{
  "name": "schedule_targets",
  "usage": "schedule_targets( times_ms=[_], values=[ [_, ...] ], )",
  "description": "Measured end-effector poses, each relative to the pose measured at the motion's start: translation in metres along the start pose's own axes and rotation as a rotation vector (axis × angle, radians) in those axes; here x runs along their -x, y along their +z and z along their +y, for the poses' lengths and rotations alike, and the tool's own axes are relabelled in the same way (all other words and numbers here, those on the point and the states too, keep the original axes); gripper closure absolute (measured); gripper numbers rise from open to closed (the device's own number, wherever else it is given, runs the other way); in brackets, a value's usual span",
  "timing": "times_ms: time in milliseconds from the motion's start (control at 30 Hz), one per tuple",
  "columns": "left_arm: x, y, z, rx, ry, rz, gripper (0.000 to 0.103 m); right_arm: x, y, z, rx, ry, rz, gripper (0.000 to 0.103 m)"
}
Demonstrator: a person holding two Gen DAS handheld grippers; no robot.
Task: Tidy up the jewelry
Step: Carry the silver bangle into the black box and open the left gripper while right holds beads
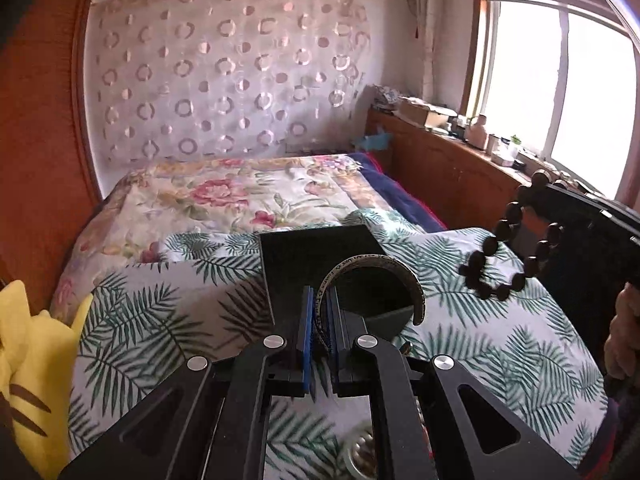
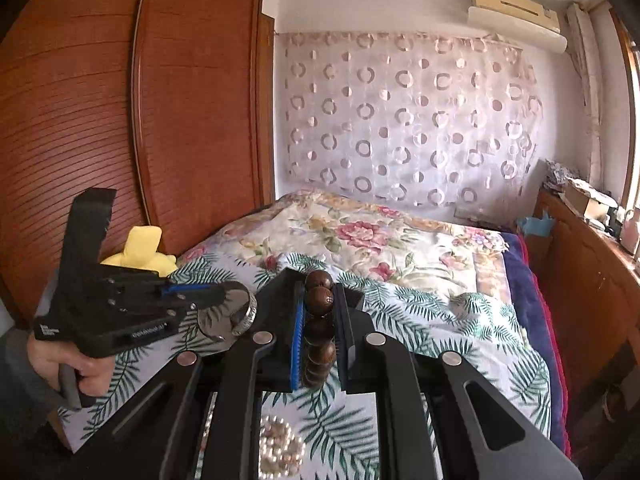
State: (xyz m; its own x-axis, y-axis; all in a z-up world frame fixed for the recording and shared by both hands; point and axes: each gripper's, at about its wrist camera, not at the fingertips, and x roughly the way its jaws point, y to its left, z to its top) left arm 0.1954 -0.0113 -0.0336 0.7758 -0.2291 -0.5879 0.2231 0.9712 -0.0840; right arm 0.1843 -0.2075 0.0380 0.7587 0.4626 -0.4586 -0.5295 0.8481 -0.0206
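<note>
The left claw [image 1: 320, 320] is clamped on the rim of a silver cuff bangle [image 1: 374, 280], stiff and slippery, held over a black box [image 1: 296, 256] on the bed [image 1: 160, 312]. The right claw [image 2: 320, 320] pinches a loose wooden bead bracelet [image 2: 318, 332]; gripping single beads suits it.

- My left gripper [image 1: 320, 320] holds the bangle [image 1: 376, 270] between its fingers; the bangle curves forward and to the right of them.
- The tray [image 1: 312, 248] lies on the bed [image 1: 168, 312], directly below and ahead of the bangle.
- My right gripper [image 2: 320, 320] holds the bead bracelet [image 2: 318, 300]; in the left wrist view the bracelet hangs to the right of the tray, above the bed.
- The plush toy [image 1: 28, 380] lies at the bed's left edge, beside the wardrobe [image 2: 160, 100].
- The cabinet [image 1: 448, 164] stands right of the bed, under the window [image 1: 560, 80].
</note>
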Motion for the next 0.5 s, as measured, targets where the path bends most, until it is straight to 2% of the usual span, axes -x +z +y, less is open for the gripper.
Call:
schedule_targets(
  times_ms=[267,500],
  values=[
    [-0.035,-0.003,0.008,0.0,0.042,0.058,0.096,-0.032,0.009,-0.002,0.016,0.01,0.027,0.088],
    [-0.048,-0.003,0.011,0.012,0.063,0.067,0.095,-0.064,0.01,-0.009,-0.011,0.019,0.074,0.088]
  ],
)
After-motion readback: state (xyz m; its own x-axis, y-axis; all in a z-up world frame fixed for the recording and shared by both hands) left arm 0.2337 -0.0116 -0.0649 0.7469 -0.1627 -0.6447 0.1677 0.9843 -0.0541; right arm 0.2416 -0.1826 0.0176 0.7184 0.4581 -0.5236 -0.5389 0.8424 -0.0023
